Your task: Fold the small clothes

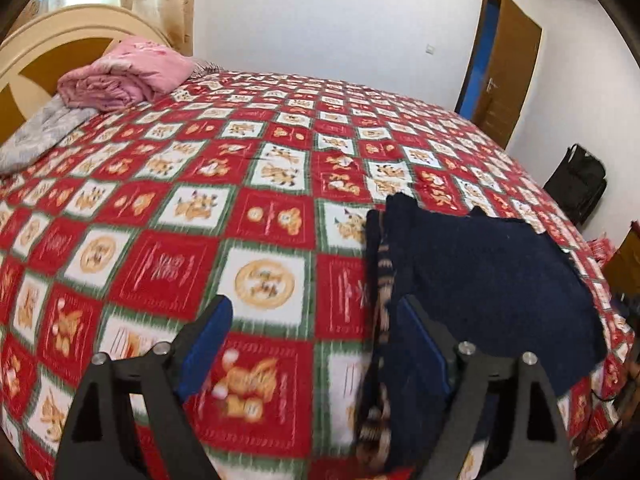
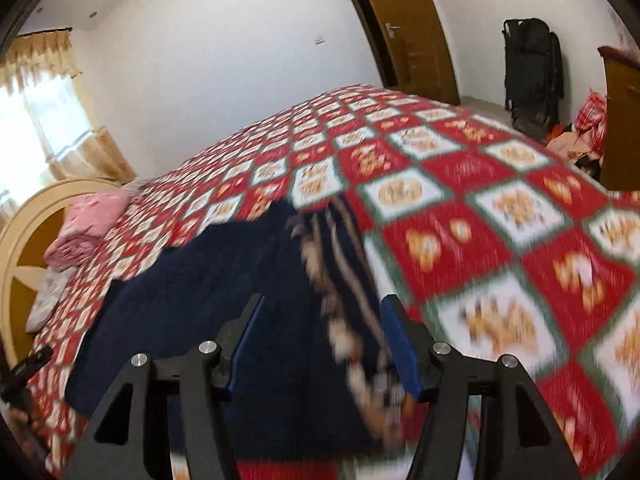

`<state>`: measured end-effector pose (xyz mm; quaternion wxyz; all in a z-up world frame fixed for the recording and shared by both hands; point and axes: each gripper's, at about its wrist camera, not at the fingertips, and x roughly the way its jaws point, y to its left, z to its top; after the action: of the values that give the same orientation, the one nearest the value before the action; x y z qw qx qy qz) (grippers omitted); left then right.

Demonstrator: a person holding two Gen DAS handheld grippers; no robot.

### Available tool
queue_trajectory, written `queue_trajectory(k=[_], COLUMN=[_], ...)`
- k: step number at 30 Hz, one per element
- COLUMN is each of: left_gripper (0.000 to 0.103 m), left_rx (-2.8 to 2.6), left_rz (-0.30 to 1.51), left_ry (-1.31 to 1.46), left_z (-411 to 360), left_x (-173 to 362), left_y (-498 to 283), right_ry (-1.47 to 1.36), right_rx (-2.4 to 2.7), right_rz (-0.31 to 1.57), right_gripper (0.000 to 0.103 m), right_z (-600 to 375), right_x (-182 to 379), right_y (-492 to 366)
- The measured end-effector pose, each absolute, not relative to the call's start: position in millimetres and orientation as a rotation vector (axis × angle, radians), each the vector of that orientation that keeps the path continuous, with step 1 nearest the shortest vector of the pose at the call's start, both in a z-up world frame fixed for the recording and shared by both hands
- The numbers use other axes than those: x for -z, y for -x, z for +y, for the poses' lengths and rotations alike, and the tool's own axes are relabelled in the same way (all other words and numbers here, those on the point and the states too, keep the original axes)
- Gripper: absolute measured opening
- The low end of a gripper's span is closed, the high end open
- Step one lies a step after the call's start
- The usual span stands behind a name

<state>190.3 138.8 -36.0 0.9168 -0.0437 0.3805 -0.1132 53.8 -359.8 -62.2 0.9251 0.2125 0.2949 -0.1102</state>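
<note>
A dark navy knitted garment (image 1: 492, 276) with a tan patterned band (image 1: 384, 280) lies on the red, white and green patchwork bedspread (image 1: 200, 208). My left gripper (image 1: 316, 312) is open above the bedspread, its right finger over the garment's patterned left edge. In the right wrist view the same navy garment (image 2: 208, 292) spreads to the left, and its patterned band (image 2: 340, 280) runs between the fingers. My right gripper (image 2: 322, 312) is open over the garment and holds nothing.
A folded pink quilt (image 1: 124, 74) and a grey cloth (image 1: 36, 136) lie by the cream headboard (image 1: 52, 36). A brown door (image 1: 508, 68) and a black bag (image 1: 580, 184) stand past the bed. A clothes pile (image 2: 580, 132) sits by a wooden cabinet (image 2: 622, 120).
</note>
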Motion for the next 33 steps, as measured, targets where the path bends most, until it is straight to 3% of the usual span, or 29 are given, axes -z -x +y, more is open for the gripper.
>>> queue_trajectory(k=[11, 20, 21, 24, 33], left_gripper=[0.087, 0.087, 0.087, 0.087, 0.085], left_rx=[0.484, 0.396, 0.394, 0.384, 0.376], left_rz=[0.812, 0.877, 0.874, 0.875, 0.860], left_ry=[0.077, 0.042, 0.050, 0.061, 0.051], left_z=[89.0, 67.7, 68.1, 69.5, 71.1], left_x=[64.6, 86.4, 86.0, 87.7, 85.3], left_y=[-140.0, -137.3, -136.9, -137.3, -136.6], right_ry=[-0.450, -0.412, -0.421, -0.352, -0.306], right_rx=[0.168, 0.146, 0.124, 0.142, 0.167], right_rz=[0.666, 0.696, 0.711, 0.759, 0.841], right_gripper=[0.060, 0.060, 0.053, 0.016, 0.011], right_z=[-359.5, -361.3, -361.5, -354.7, -353.9], right_x=[83.7, 96.3, 99.0, 101.7, 106.6], right_y=[10.0, -32.2, -38.1, -45.2, -17.8])
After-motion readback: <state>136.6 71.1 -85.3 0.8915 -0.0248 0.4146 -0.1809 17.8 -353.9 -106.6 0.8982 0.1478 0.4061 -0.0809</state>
